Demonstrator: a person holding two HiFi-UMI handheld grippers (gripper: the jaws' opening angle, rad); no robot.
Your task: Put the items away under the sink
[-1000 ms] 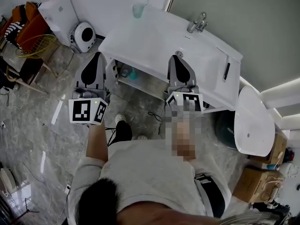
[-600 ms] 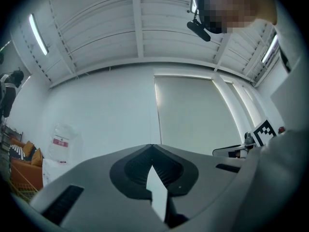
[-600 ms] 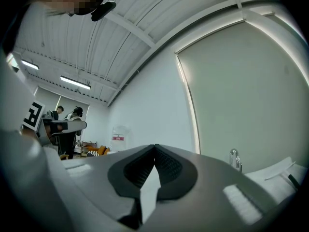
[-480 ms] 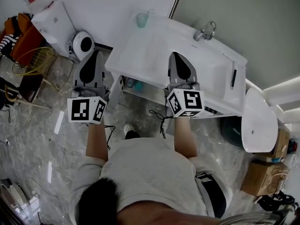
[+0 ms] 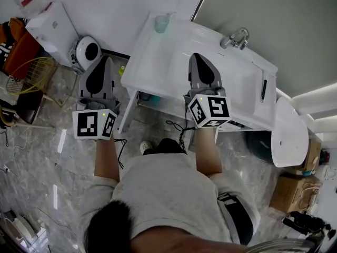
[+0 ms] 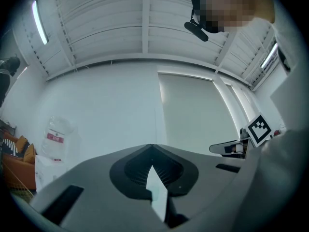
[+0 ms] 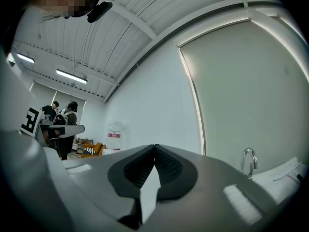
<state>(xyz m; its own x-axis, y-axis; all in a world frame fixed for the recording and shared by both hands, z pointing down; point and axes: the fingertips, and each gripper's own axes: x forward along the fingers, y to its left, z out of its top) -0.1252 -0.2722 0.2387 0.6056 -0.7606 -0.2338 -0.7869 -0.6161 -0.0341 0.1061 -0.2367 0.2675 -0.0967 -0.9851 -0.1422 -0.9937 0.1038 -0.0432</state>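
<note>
The white sink counter (image 5: 174, 62) stands ahead of me, with a chrome faucet (image 5: 235, 37) at its back. A pale green cup (image 5: 161, 23) stands on its far left corner and a thin dark item (image 5: 263, 90) lies at its right end. Under the counter a shelf holds a teal item (image 5: 153, 99). My left gripper (image 5: 105, 59) is shut and empty, left of the counter, above the floor. My right gripper (image 5: 195, 56) is shut and empty over the counter's front half. Both gripper views point up at the wall and ceiling; the left gripper (image 6: 151, 147) and right gripper (image 7: 155, 147) have their jaws closed together.
A round white appliance (image 5: 87, 51) and a white box unit (image 5: 52, 24) stand on the floor left of the sink, with a small yellow-green bottle (image 5: 122, 70) near the counter leg. A white oval fixture (image 5: 289, 133) and cardboard boxes (image 5: 294, 194) are at the right.
I have moved closer to the sink; the counter has slid toward me and to the right in view. Both grippers stay shut and empty, the right one now over the counter.
</note>
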